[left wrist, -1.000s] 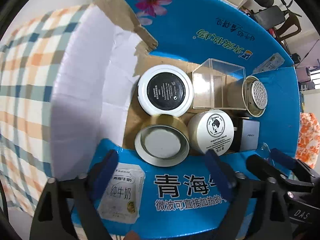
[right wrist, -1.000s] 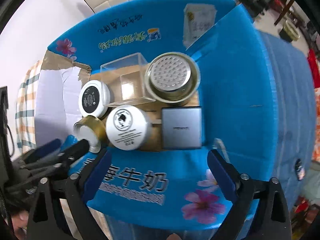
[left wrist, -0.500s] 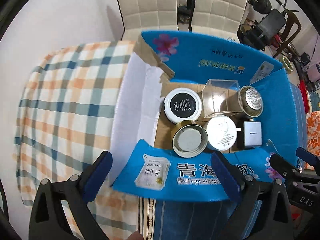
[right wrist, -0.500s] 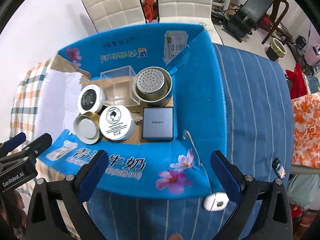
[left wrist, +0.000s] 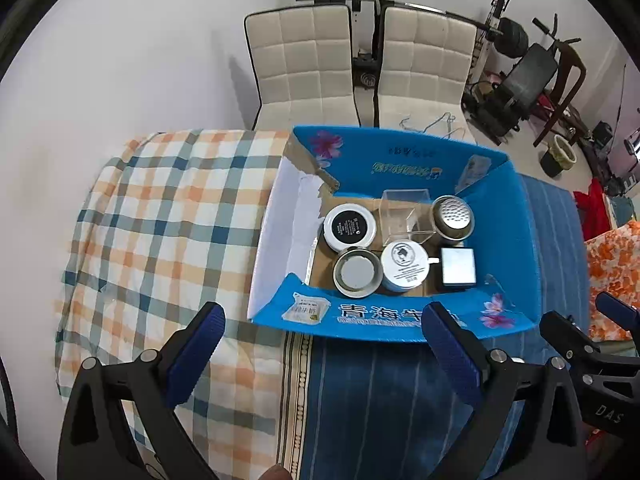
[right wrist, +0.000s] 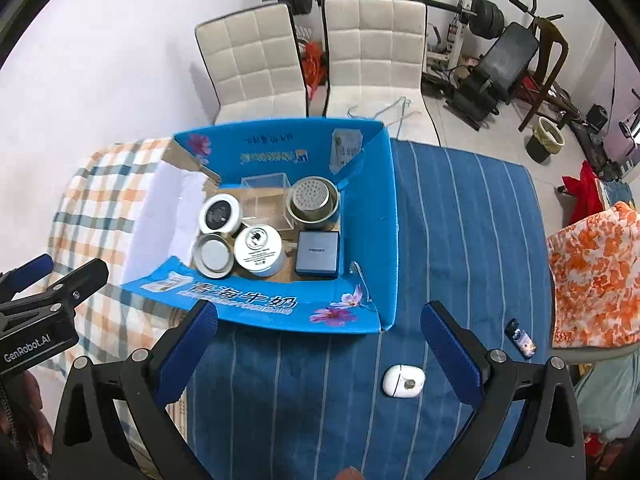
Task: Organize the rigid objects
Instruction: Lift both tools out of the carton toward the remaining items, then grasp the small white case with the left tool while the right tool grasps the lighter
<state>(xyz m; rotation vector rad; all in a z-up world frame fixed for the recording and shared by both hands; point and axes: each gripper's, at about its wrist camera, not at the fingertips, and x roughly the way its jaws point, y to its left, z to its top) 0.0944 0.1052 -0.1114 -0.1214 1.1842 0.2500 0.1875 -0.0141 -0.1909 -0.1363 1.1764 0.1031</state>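
- The table sat in a white-walled room, with two cream quilted chairs behind it and weight-lifting gear along the far wall; a checked cloth covered its left part and a blue striped cloth its right.
- My left gripper had just been opening and stood spread wide, its blue pads holding nothing and touching nothing, only cloth showing between them.
- My right gripper was spread just as wide and empty, hanging over the blue striped cloth in front of the box.
- Beyond both sets of fingers stood the blue cardboard box, flaps open, straddling the seam between the two cloths.
- Inside it, front row from left: a gold-rimmed tin, a white cream jar touching it, and a grey PISEN box just beside that.
- Back row from left: a white jar with a black lid, a clear plastic cube, and a metal cup with a perforated insert in the far right corner.
- Outside the box, on the blue striped cloth to my right, lay a small white case and, near it, a small dark bottle on its side.
- An orange flowered cloth hung at the table's right edge.
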